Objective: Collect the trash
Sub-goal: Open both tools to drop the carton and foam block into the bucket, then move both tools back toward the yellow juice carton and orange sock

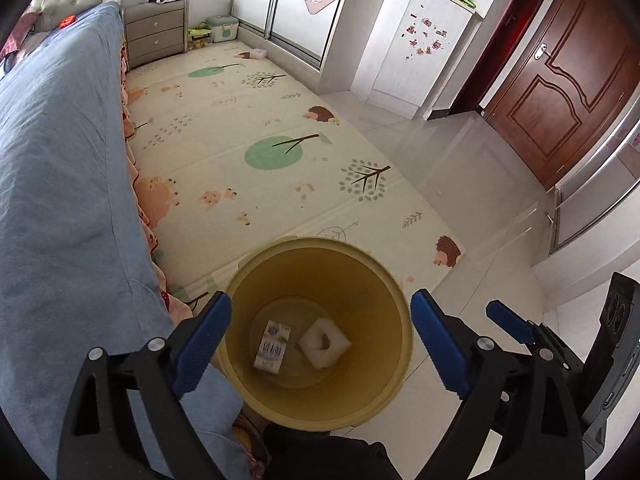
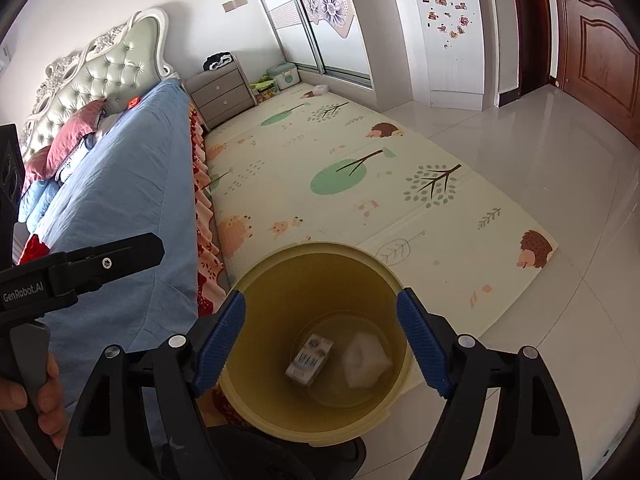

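In the left wrist view, the left claw (image 1: 320,344) hangs above the yellow bin (image 1: 384,280), pointing steeply down into it, its blue fingers (image 1: 202,346) spread wide apart with nothing between them. Inside the bin, on its bottom, lie a small printed carton (image 1: 273,347) and a white crumpled wad (image 1: 325,342), side by side and just apart. The bin stands on the floor at the edge of the patterned play mat (image 1: 256,128), just beside the bed with its blue cover (image 1: 60,152). The right claw (image 1: 508,322) shows at the right edge, beside the bin.

In the right wrist view, the right claw (image 2: 320,344) likewise tilts down over the bin (image 2: 280,276), its fingers (image 2: 426,348) wide apart and empty. The carton (image 2: 310,359) and wad (image 2: 366,360) rest on the bin's bottom. At the left, the left claw (image 2: 132,250) reaches in over the bed (image 2: 120,184), gripped by a hand (image 2: 50,404) on its handle.
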`<state>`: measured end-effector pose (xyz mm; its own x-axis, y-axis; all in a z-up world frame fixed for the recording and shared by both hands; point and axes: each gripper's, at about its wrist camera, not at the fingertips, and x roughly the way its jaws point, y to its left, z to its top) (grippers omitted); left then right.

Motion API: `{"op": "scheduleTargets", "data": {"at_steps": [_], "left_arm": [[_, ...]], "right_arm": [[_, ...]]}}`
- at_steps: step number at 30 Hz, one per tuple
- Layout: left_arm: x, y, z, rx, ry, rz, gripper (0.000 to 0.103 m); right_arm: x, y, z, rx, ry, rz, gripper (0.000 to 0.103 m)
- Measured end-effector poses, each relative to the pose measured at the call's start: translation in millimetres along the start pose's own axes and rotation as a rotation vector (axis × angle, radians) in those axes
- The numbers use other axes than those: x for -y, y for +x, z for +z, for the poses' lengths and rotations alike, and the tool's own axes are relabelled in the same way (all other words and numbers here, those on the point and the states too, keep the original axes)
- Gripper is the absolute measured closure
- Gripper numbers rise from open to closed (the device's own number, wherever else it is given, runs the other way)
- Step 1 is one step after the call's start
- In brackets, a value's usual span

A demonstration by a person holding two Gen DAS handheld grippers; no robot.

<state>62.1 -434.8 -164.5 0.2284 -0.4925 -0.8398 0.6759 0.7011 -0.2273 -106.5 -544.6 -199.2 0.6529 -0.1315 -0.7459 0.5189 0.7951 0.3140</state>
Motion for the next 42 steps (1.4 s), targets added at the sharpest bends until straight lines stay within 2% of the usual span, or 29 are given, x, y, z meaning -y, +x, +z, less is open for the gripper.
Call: {"op": "scheduleTargets", "data": {"at_steps": [5,11,17,26,33,42], "left_arm": [[10.7,-33.3,-7.3,0.089,0.047,0.017,0.012],[12.2,-99.0,-26.4,0.227,0.080,0.041,0.009],[-12.5,-165.6,-59.9,0.331,0.093,0.129,0.006],[-83.0,-242.0,-111.3,0.413,-0.003,0.265,0.004],[-125.9,-286.7,-150.2,0.470,-0.088,0.319,0.004],[-176.4,-327.3,-198.8,0.526,-0.196,0.370,0.004]], "right_arm": [[-8.6,-20.0,0.8,0.062,-0.011,0.028,0.028],[-38.7,-45.1,0.8,0.131,-0.067,0.088,0.028],[-84.1,-70.0,-2.7,0.180,-0.137,0.184,0.028],[-179.5,-110.6,-25.6,0.258,-0.314,0.345,0.028],[-235.5,-125.3,-44.4,0.271,-0.407,0.381,0.027],[-286.9,-135.5,-80.3,0.274,-0.497,0.389,0.022]]}}
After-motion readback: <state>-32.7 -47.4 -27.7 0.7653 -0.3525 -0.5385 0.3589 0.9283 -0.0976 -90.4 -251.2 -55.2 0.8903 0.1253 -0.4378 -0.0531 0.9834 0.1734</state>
